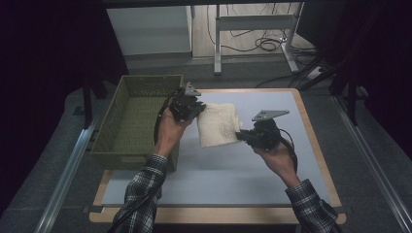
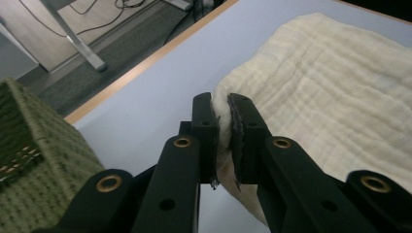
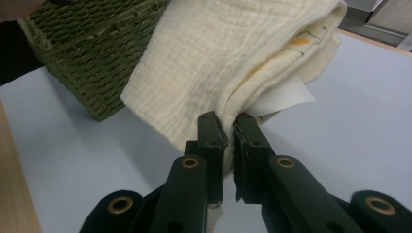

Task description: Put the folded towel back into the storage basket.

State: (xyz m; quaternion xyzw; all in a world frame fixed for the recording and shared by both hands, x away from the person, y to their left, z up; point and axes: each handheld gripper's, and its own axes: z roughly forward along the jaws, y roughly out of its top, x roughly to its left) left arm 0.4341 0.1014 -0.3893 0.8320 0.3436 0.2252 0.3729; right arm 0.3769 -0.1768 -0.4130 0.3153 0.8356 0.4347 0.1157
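Claws left [image 1: 198, 108] and right [image 1: 243, 136] each pinch the folded cream cloth [image 1: 217, 124], at centre frame.
Folding looks done; the cloth is not yet in the green basket [image 1: 127, 94] at left.

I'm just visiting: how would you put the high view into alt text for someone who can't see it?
A person in plaid sleeves holds a folded cream cloth above a pale blue table, pinching it with a black handheld gripper in each hand: the left gripper on its upper left corner, the right gripper on its lower right edge. A green woven basket sits at the table's left.
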